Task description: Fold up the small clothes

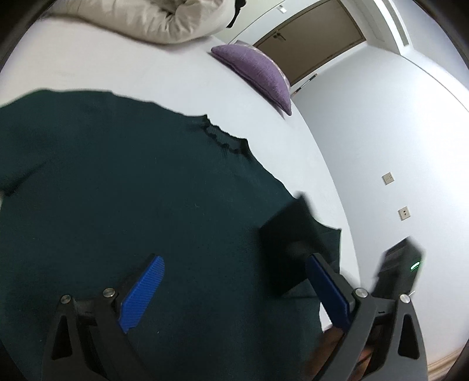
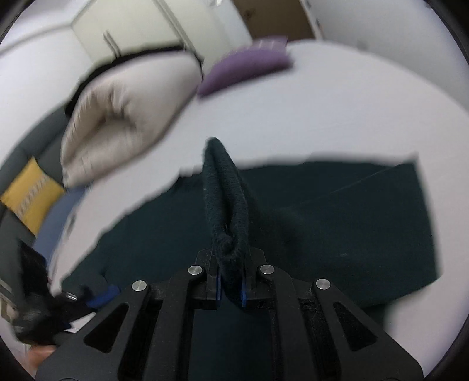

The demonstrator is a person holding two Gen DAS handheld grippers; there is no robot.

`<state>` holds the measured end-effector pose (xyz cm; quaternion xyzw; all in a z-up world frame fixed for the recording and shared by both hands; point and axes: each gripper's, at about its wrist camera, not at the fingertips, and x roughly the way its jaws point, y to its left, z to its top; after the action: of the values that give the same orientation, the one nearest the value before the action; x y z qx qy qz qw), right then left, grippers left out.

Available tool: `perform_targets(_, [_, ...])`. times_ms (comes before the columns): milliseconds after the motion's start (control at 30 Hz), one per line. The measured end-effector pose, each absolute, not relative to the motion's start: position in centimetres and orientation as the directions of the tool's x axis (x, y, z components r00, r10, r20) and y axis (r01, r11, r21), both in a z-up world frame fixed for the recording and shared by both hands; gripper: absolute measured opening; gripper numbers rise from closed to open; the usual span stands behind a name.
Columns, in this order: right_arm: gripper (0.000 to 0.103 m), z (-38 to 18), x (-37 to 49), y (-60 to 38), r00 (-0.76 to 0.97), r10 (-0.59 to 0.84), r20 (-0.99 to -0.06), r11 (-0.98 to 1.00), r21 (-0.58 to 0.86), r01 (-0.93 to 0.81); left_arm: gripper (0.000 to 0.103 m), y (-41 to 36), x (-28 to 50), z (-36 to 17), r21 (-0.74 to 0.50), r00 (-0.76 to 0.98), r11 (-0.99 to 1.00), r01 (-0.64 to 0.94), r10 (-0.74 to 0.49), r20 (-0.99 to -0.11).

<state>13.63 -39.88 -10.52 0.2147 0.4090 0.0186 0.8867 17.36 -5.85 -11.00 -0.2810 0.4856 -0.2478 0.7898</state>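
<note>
We see a dark green knit sweater [image 1: 132, 187] spread flat across a white bed [image 1: 164, 70], filling the left and centre of the left wrist view, its ribbed collar [image 1: 225, 140] toward the upper middle of that frame. Our left gripper [image 1: 234, 290] hangs just above the fabric with its blue pads [image 1: 143, 290] spread wide apart and nothing between them; we judge it is waiting to pin or catch a part of the garment. In the right wrist view our right gripper [image 2: 230, 285] is pressed together on a doubled fold of the sweater, which rises as a narrow ridge [image 2: 225, 199] up the centre of the frame. The cloth is lifted off the bed there, probably so that edge can be carried over the body of the sweater. That gripper also shows as a dark blur at the lower right of the left wrist view. A purple cushion [image 1: 258, 73] and a rolled cream duvet [image 1: 152, 20] lie at the upper part of the frame, well apart from the sweater. A yellow cushion [image 2: 32, 193] sits at the left edge of the right wrist view.
</note>
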Motion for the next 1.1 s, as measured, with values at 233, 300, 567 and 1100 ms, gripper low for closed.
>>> perform_targets(233, [0.081, -16.5, 9.7, -36.0, 0.637, 0.398, -0.660, 0.852, 0.524, 0.011, 0.099, -10.0, 19.1, -13.0, -0.719, 0.318, 0.683, 0.128, -0.715, -0.623])
perform_targets(300, [0.081, -15.6, 8.1, -36.6, 0.675, 0.378, -0.633, 0.855, 0.519, 0.008, 0.097, -11.4, 19.4, -13.9, -0.704, 0.296, 0.701, 0.115, -0.701, -0.650])
perform_targets(567, [0.081, -11.1, 3.2, -43.9, 0.784, 0.320, -0.532, 0.762, 0.636, 0.120, 0.022, -14.4, 21.0, -15.3, -0.578, 0.264, 0.809, 0.111, -0.585, -0.767])
perform_targets(1100, [0.081, -18.1, 3.8, -52.2, 0.840, 0.400, -0.366, 0.278, 0.922, 0.269, 0.008, -5.1, 23.2, -10.7, -0.547, 0.450, 0.829, 0.117, -0.536, -0.715])
